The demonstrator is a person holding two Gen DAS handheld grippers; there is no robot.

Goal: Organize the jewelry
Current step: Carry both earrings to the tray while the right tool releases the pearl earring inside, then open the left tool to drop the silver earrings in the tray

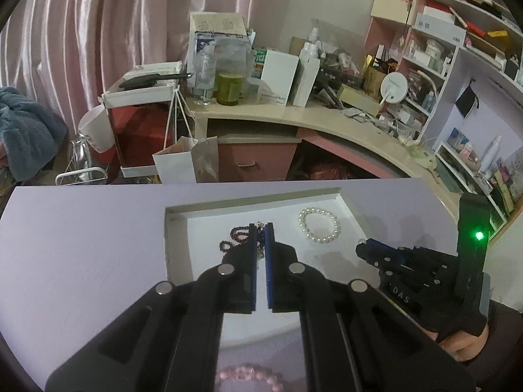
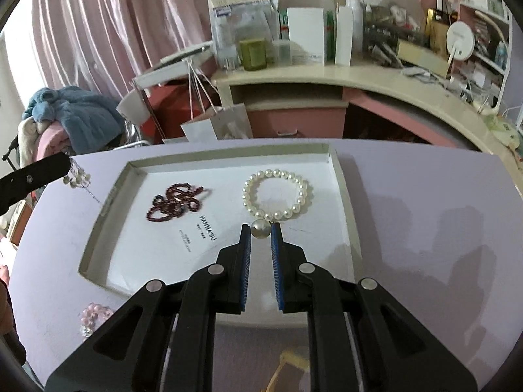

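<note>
A shallow white tray [image 2: 228, 155] lies on the lilac table [image 2: 425, 212]. In it are a dark red bead string [image 2: 176, 202] and a white pearl bracelet [image 2: 278, 192]. My right gripper [image 2: 260, 230] is shut on a round pearl piece [image 2: 260, 228] just above the tray's near side, beside the bracelet. My left gripper [image 1: 260, 228] is shut on a thin chain with small pearls [image 2: 76, 176], which dangles from its tips. In the left wrist view it hangs over the red bead string [image 1: 235, 238], with the pearl bracelet [image 1: 318, 225] and the right gripper [image 1: 359, 248] to its right.
A pink bead bracelet [image 2: 93, 317] lies on the table near the tray's front left corner. Beyond the table's far edge stand a cluttered desk [image 2: 327, 75], shelves [image 1: 457, 49], a paper bag [image 2: 219, 124] and pink curtains [image 2: 98, 32].
</note>
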